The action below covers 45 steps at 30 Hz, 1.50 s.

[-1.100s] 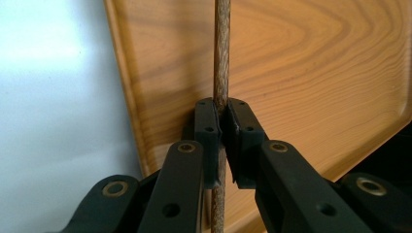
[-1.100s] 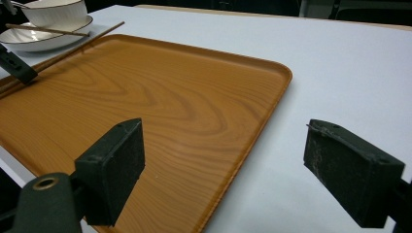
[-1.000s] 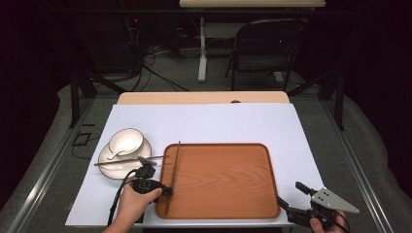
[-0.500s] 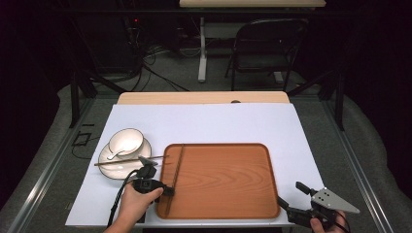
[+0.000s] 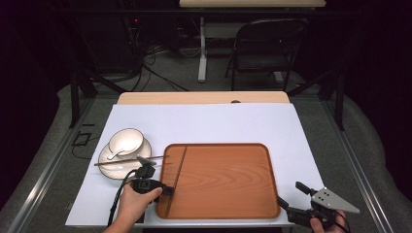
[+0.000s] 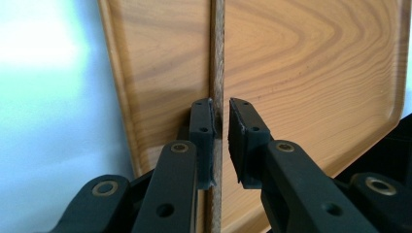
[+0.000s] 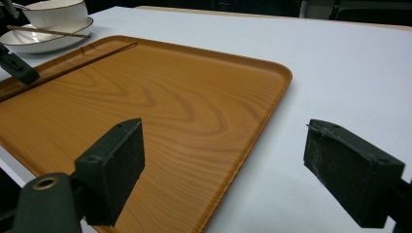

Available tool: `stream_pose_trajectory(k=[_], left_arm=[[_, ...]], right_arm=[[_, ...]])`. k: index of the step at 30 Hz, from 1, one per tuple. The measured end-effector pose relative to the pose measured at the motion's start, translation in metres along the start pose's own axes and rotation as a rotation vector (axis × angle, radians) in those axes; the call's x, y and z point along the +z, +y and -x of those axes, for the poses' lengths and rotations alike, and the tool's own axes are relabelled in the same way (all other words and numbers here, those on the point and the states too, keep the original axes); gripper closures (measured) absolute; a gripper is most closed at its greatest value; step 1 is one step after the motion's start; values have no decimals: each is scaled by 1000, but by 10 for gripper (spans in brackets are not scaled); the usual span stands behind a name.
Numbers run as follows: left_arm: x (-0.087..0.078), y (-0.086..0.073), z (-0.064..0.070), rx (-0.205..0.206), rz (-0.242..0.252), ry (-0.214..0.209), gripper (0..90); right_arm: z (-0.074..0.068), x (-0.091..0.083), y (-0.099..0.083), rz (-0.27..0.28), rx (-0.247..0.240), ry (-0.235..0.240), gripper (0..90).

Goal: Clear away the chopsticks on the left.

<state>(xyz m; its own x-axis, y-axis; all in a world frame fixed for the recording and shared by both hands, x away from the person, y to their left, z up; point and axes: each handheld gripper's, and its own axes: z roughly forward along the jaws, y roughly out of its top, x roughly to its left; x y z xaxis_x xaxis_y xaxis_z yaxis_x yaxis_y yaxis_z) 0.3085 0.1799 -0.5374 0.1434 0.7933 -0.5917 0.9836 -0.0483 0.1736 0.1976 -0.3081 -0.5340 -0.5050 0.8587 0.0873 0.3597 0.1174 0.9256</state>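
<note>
Wooden chopstick lies along the tray's left side with my left tool nearly closed around its near end, so I judge release comes next, while my right tool waits wide open and empty.

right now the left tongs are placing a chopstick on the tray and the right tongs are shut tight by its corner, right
Not quite: the right tongs are open, jaws spread wide in the right gripper view. The rest holds: the left tongs are at a chopstick lying on the tray.
</note>
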Motion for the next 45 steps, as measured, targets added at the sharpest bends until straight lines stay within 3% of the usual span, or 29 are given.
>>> stream_pose_trajectory(k=[5, 8, 10, 13, 20, 26, 29, 33, 36, 37, 41, 43, 45], left_arm=[[-8, -3, 0, 21, 27, 4, 788], [-15, -6, 1, 33, 75, 12, 776], [-20, -7, 2, 63, 84, 29, 775], [-28, -11, 5, 100, 137, 49, 762], [-49, -22, 8, 195, 259, 145, 734], [-60, -29, 1, 213, 307, 199, 713], [-62, -35, -4, 240, 356, 243, 712], [-64, -43, -12, 328, 431, 319, 686], [-65, -51, -19, 428, 521, 389, 665], [-65, -54, -21, 443, 539, 408, 662], [-67, -60, -29, 504, 600, 445, 638], [-68, -62, -32, 568, 626, 507, 623], [-69, -64, -34, 595, 632, 535, 615]], right_arm=[[0, 0, 0, -1, 3, 0, 141], [0, 0, 0, -2, 4, 0, 141], [0, 0, 0, -5, 3, -1, 141], [0, 0, 0, -4, 3, -1, 141], [0, 0, 0, -6, 6, -3, 141], [0, 0, 0, -5, 6, -3, 141], [0, 0, 0, -4, 4, -3, 141], [0, 1, 0, -6, 6, -3, 141], [0, 0, 0, -5, 4, -3, 141], [0, 0, 0, -6, 6, -3, 141], [0, 1, 0, -7, 5, -3, 141], [0, 1, 0, -6, 5, -3, 141], [0, 1, 0, -6, 5, -3, 141]])
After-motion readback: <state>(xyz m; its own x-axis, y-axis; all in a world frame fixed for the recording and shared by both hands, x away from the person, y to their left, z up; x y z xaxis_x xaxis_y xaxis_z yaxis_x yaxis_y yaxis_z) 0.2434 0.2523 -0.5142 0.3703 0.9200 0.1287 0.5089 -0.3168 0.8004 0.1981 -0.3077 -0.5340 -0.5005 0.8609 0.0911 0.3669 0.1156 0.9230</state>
